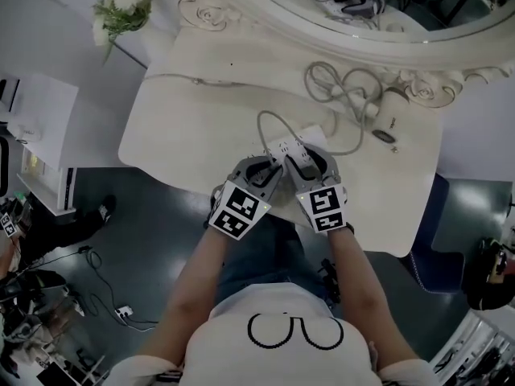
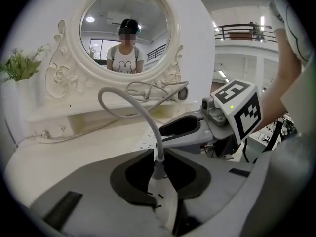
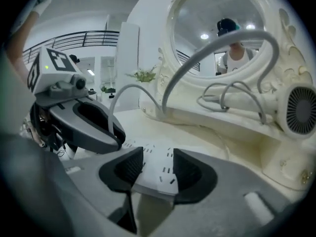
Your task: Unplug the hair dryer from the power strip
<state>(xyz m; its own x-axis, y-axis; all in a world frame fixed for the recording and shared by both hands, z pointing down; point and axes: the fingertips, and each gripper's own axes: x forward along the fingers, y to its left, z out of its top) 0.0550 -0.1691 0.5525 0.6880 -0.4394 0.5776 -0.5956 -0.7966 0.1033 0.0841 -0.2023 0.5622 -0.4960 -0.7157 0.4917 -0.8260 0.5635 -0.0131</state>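
The white hair dryer (image 1: 392, 103) lies at the back right of the dressing table (image 1: 177, 127), below the mirror. Its grey cord (image 1: 269, 123) loops forward to the white power strip (image 1: 287, 145) near the front edge. In the left gripper view my left gripper (image 2: 157, 163) is shut on the plug (image 2: 157, 172), which stands upright in the power strip (image 2: 167, 201). My right gripper (image 3: 157, 163) is open, its pads either side of the power strip (image 3: 157, 171) without pressing it. In the head view the left gripper (image 1: 271, 167) and right gripper (image 1: 299, 164) sit side by side.
An ornate oval mirror (image 1: 362, 18) rises behind the table. A flower vase (image 1: 121, 10) stands at the back left, and a small dark oval object (image 1: 385, 135) lies beside the dryer. A white cabinet (image 1: 36, 135) stands left; cables lie on the dark floor (image 1: 105, 296).
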